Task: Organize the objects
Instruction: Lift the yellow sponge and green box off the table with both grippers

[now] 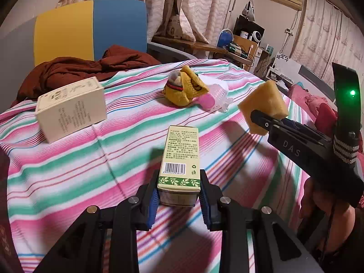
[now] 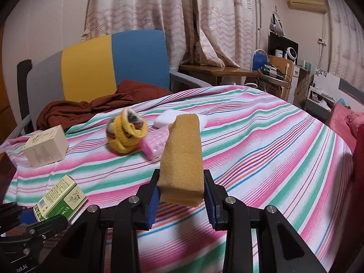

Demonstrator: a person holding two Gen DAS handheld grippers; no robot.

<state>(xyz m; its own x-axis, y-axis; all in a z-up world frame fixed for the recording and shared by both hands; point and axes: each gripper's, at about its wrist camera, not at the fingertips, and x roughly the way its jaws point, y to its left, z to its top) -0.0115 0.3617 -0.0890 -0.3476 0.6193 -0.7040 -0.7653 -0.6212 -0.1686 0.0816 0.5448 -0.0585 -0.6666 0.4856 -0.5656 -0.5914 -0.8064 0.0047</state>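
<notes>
The left gripper [image 1: 178, 196] points forward and down over the bed's striped pink, green and white sheet [image 1: 68, 166], its jaws closed on the near end of a tall green-and-cream cardboard box with a barcode [image 1: 179, 157], held clear of the sheet. The right gripper [image 2: 180, 195] is angled the same way, its jaws clamped on a tan rectangular sponge block [image 2: 182, 157] that juts up and away from them. The left wrist view shows the right gripper from the side at the right edge, a hand [image 1: 327, 207] beneath it and a green light on its body. Farther off on the sheet lie a cream rectangular carton [image 1: 71, 108], a rolled yellow knitted sock bundle [image 1: 184, 88] and, touching it, a pink-capped clear plastic item [image 1: 211, 99]. Only the right wrist view shows a white pad [image 2: 168, 118] behind the sponge. A rust-brown garment [image 2: 91, 107] is heaped by the blue-and-yellow headboard [image 2: 113, 61].
</notes>
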